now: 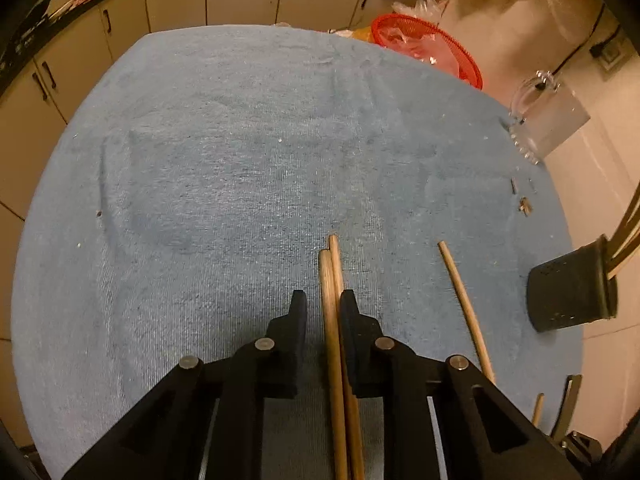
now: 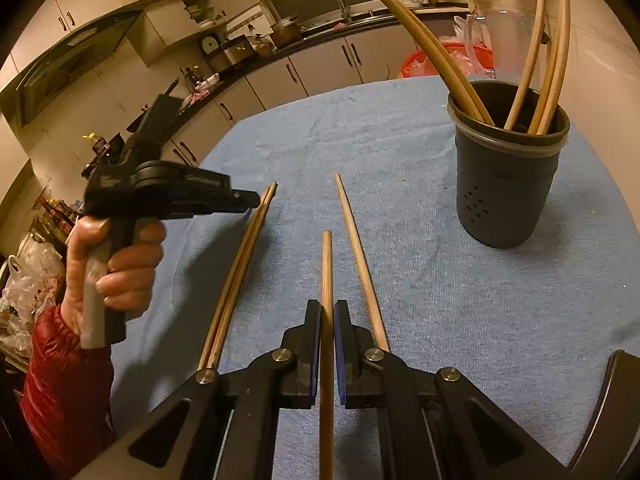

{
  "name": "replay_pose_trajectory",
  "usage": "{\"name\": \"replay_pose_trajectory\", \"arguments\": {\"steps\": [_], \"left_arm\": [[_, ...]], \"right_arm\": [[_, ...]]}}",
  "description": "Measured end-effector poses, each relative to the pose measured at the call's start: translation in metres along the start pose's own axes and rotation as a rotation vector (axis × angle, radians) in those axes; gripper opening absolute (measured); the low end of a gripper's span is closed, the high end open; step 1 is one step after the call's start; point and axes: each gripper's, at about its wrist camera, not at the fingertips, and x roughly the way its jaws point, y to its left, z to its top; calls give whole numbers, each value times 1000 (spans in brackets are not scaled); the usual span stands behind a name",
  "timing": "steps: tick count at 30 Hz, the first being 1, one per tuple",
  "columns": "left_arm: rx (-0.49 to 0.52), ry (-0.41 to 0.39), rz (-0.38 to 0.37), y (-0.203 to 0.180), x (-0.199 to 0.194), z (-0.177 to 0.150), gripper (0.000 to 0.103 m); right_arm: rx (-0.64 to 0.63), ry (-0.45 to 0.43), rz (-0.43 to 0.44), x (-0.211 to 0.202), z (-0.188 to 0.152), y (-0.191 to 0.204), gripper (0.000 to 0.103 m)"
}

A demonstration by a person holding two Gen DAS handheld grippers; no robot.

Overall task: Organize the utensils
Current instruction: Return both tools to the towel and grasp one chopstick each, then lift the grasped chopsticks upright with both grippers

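Five sticks sit in the holder (image 2: 510,168), upper right. Your right gripper (image 2: 327,322) clamps one chopstick (image 2: 326,272); left gripper (image 1: 323,308), slightly open, straddles a pair (image 1: 334,280); one loose stick (image 2: 358,256) remains.

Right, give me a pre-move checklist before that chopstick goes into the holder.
1. Right gripper shut on the single chopstick: ok.
2. Held chopstick lifted off the blue towel: cannot tell.
3. Dark utensil holder upright, with room among the chopsticks already inside: ok.
4. Path to the holder: a loose chopstick lies just right of the held one, on the towel: ok if the lift is high enough.
5. Left gripper straddles the chopstick pair; jaws not pressing on it: not ok for lifting yet.
6. Left gripper away from the holder: ok.
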Motion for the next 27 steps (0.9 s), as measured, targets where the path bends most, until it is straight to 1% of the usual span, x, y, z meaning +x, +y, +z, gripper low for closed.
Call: {"name": "replay_pose_trajectory", "arguments": {"steps": [2,8,12,13,14,17,19,20,22,23,25,26,27], "left_arm": [[10,-5,34,1,0,0,15],[10,3,61,11,-2,-5,15],[17,-13,99,6,-2,-3,15],[19,-24,115,6,-3,-6,14],[24,-35,134,5,-4,-8,8],[5,-65,103,11,-11,-19,7],[1,-101,82,15,-24,-29,7],[-3,-140,63,18,-38,-36,7],[-12,-186,38,24,-61,-48,7],[-19,-221,17,27,-80,-55,7],[-25,-269,5,31,-103,-64,7],[-28,-318,6,33,-123,-74,7],[-26,-343,6,33,-133,-77,7]], "right_arm": [[-2,0,5,0,2,0,7],[-2,12,8,7,4,0,7],[2,30,-3,19,9,2,7],[3,29,-6,20,9,2,7],[4,26,-8,20,10,2,7],[-2,-1,-7,13,10,5,7],[-12,-23,-13,7,12,7,7],[-13,-33,-12,4,12,7,7],[-10,-62,-5,-5,14,9,7],[-10,-79,-2,-10,16,10,7],[-10,-116,3,-20,16,13,7],[-12,-142,8,-26,17,15,7],[-16,-173,13,-34,17,17,7]]}}
